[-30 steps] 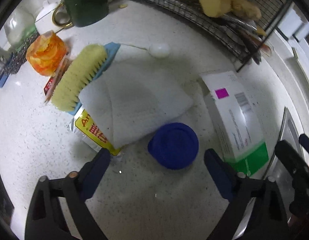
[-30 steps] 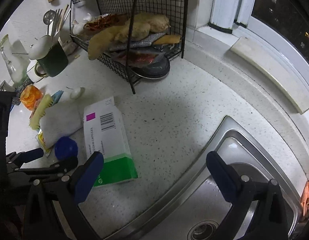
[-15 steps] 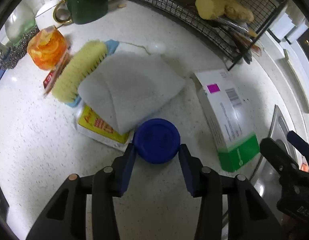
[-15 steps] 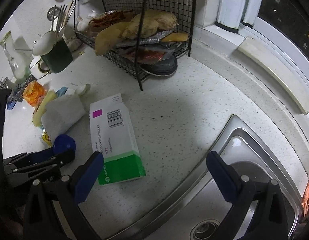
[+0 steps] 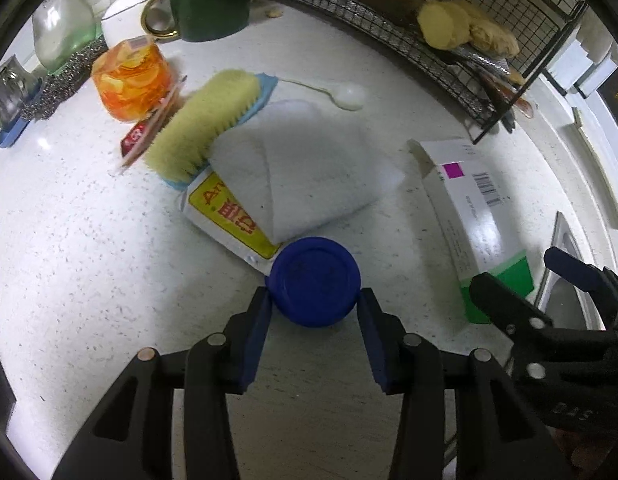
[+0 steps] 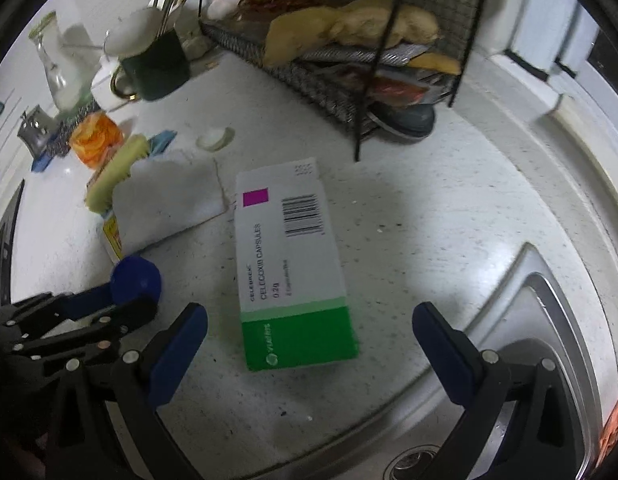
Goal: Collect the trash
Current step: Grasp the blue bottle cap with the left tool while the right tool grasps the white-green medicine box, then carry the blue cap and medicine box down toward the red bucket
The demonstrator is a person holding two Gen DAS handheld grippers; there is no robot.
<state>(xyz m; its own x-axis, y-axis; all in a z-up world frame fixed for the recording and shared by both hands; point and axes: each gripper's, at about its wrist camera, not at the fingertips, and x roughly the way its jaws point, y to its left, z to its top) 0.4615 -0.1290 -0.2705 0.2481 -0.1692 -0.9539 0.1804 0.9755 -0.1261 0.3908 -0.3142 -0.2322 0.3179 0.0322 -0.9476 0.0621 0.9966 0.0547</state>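
**Speckled white counter by the sink, blue lid caught in the left tongs**

Speckled white counter (image 5: 89, 240), lit from above, steel sink (image 6: 549, 320) at its right edge. Left tongs (image 5: 315, 304) pointing steeply down, jaws just drawn in and now pressed on either side of a round blue lid (image 5: 313, 282); top face of the lid showing, near rim covered by the blue pads. Same lid seen small and from the side in the right view, pinched at the far left. Just beyond the lid: a yellow packet (image 5: 225, 216) with red print, mostly buried under a folded white cloth (image 5: 309, 176). Scrub brush (image 5: 205, 120) leaning against the cloth's far edge.

Right tongs (image 6: 309, 328) spread wide and empty, hovering over the green end of a white medicine box (image 6: 289, 256) lying flat between cloth and sink; pads on neither side touching it.

Further back: orange jar (image 5: 129, 76), green mug (image 5: 209, 0), wire rack (image 5: 449, 60) with pale lumpy food, hard to identify. Print on the packet cut off by the cloth. Far side of the rack and the mug's contents cropped by the frame. Motion blur across the right view.
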